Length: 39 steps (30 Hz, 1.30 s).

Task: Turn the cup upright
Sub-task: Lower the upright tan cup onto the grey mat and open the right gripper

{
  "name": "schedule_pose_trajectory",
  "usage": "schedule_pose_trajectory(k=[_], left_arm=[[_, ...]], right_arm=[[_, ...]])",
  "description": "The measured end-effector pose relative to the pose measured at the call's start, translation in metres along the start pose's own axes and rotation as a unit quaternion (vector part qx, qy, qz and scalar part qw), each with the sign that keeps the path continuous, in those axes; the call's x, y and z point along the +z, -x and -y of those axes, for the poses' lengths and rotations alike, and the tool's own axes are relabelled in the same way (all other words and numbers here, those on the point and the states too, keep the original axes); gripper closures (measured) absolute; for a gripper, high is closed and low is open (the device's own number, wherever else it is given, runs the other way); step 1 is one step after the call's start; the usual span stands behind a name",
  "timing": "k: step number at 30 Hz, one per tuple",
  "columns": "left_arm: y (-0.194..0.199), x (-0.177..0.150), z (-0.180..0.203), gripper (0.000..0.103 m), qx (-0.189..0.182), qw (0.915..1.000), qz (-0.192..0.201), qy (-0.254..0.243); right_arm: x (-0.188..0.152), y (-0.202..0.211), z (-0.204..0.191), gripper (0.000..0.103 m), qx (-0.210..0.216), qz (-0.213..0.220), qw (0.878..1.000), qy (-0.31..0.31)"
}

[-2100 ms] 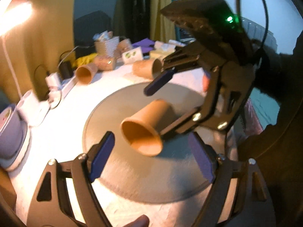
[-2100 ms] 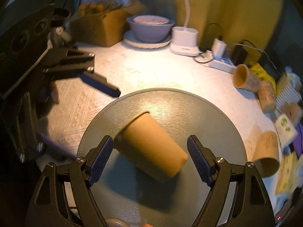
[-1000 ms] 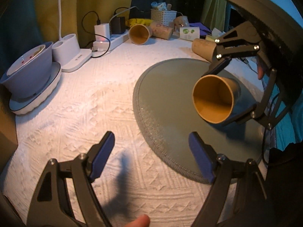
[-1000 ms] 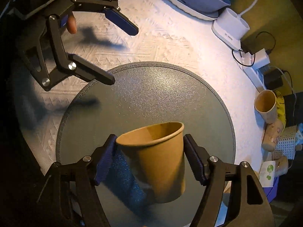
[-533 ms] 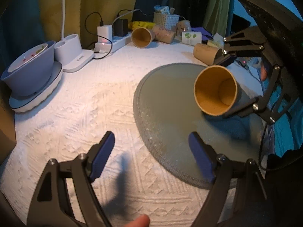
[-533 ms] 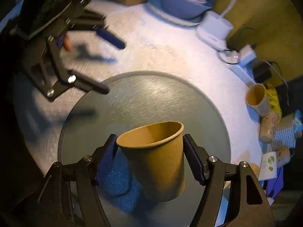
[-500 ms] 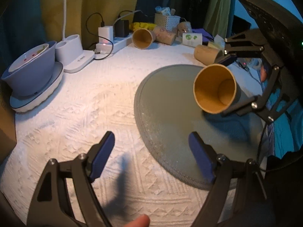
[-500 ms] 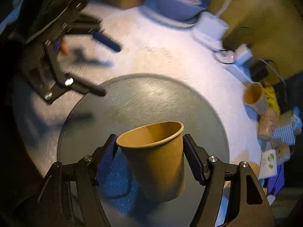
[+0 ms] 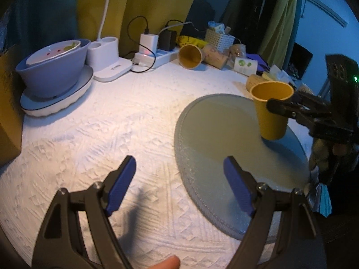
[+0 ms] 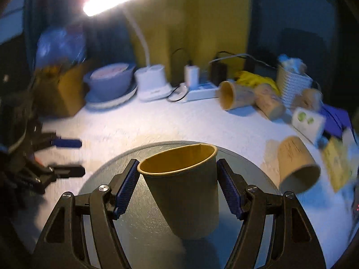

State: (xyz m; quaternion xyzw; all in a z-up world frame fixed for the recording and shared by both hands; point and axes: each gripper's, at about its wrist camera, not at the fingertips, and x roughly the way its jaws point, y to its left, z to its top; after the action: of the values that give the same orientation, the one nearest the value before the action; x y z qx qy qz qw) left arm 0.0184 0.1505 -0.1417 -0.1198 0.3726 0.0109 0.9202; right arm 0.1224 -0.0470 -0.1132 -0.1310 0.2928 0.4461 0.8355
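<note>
A brown paper cup [image 10: 186, 190] stands mouth up, a little tilted, with its base on or just above the round grey mat [image 10: 139, 235]. My right gripper [image 10: 178, 188] is shut on the cup near its rim. In the left wrist view the cup [image 9: 271, 109] is at the right on the mat [image 9: 215, 139], held by the right gripper [image 9: 278, 107]. My left gripper [image 9: 179, 186] is open and empty, low over the white cloth at the mat's left edge. In the right wrist view it [image 10: 67, 157] is at the far left.
Spare paper cups lie on their sides at the back [image 9: 190, 56] and right [image 10: 296, 165]. A bowl on a plate [image 9: 53, 71], a lamp base [image 9: 110, 58], a power strip with chargers [image 9: 152, 53], a basket [image 9: 218, 37] and a cardboard box [image 9: 9, 103] line the table's far side.
My right gripper has turned the cup from lying sideways to mouth up and lowered it toward the mat. My left gripper has stayed open, back off the mat.
</note>
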Motion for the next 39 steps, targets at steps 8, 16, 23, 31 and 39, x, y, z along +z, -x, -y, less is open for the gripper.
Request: schedule_pose_trajectory(k=[8, 16, 23, 31, 39], left_arm=[[0.002, -0.001, 0.010, 0.021, -0.018, 0.9997, 0.013, -0.009], [0.002, 0.000, 0.012, 0.021, -0.030, 0.9993, 0.019, -0.011], [-0.002, -0.001, 0.014, 0.021, -0.039, 0.9990, 0.012, -0.019], [-0.002, -0.001, 0.020, 0.021, -0.041, 0.9987, 0.016, -0.024], [0.008, -0.004, 0.039, 0.021, -0.047, 0.9968, 0.050, -0.040]], right_arm=[[-0.012, 0.006, 0.007, 0.030, -0.005, 0.022, 0.999, -0.028], [-0.022, 0.009, 0.011, 0.029, -0.019, 0.010, 0.999, -0.040], [-0.036, 0.017, 0.017, 0.029, -0.036, 0.001, 0.998, -0.051], [-0.040, 0.030, 0.020, 0.029, -0.049, 0.007, 0.997, -0.058], [-0.044, 0.044, 0.011, 0.021, -0.056, 0.005, 0.997, -0.053]])
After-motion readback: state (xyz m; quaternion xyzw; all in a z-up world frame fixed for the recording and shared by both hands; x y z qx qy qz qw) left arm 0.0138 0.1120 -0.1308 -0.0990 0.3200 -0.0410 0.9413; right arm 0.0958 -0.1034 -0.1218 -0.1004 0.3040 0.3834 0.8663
